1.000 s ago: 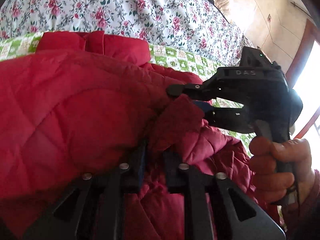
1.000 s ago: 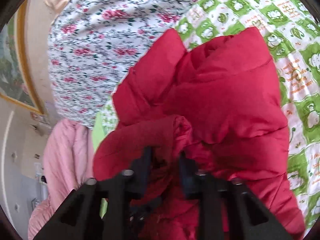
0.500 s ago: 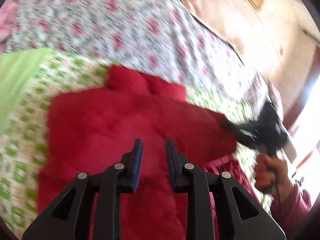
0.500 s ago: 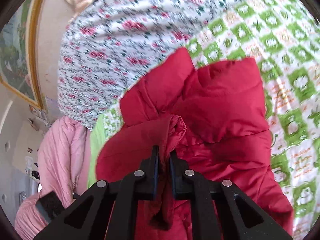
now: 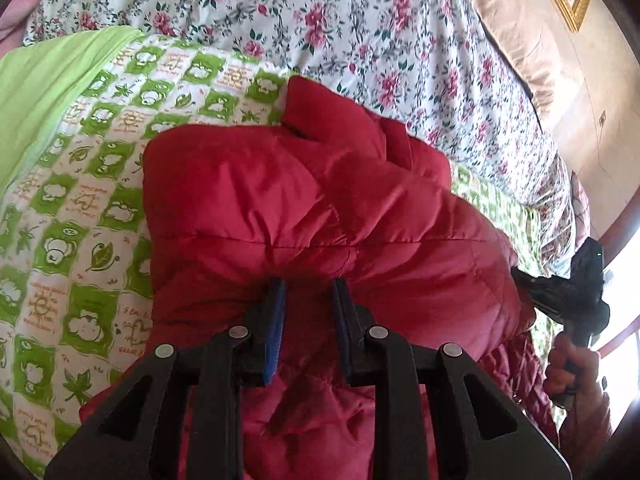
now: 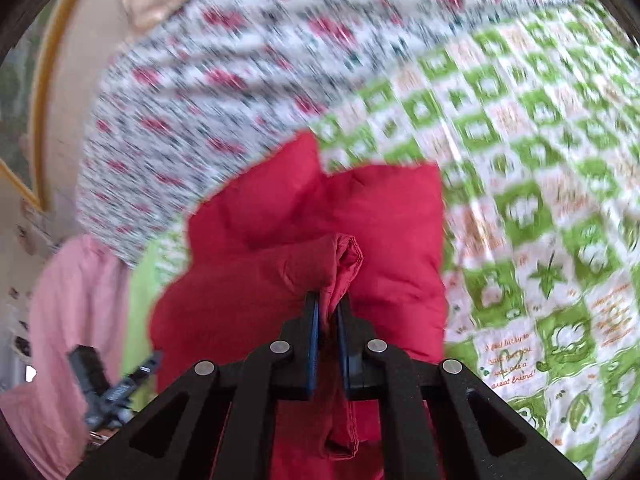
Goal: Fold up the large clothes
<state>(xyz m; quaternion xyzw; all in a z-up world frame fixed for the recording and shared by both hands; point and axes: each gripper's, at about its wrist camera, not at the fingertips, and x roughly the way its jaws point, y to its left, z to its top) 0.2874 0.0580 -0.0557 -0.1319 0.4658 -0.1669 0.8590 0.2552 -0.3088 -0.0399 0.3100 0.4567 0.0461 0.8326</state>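
Lying on a bed, a red padded jacket (image 5: pixel 304 216) is spread over a green and white checked sheet (image 5: pixel 80 208) printed with cartoon animals and leaves. The jacket sits toward the middle of the sheet, its collar pointing at the far edge, where a quilt (image 5: pixel 360 32) with a pink rose print is heaped along the bed. A plain lime green cloth (image 5: pixel 44 80) covers the far left corner of the sheet.

From the left wrist view, the left gripper (image 5: pixel 308 300) hangs over the quilted back of the jacket. Its two black fingers with blue pads stand a little apart, with a narrow gap between them and nothing pinched; the jacket shows through the gap. At the right edge of the bed, a hand (image 5: pixel 572 372) holds the handle of the right gripper (image 5: pixel 520 276), whose tips reach into the jacket's side.

From the right wrist view, blurred by motion, the right gripper (image 6: pixel 327 308) is pressed together on a bunched fold of red jacket fabric (image 6: pixel 340 264), which rises above the fingertips and also trails down between the fingers. A pink garment (image 6: pixel 68 312) lies past the left edge of the sheet.
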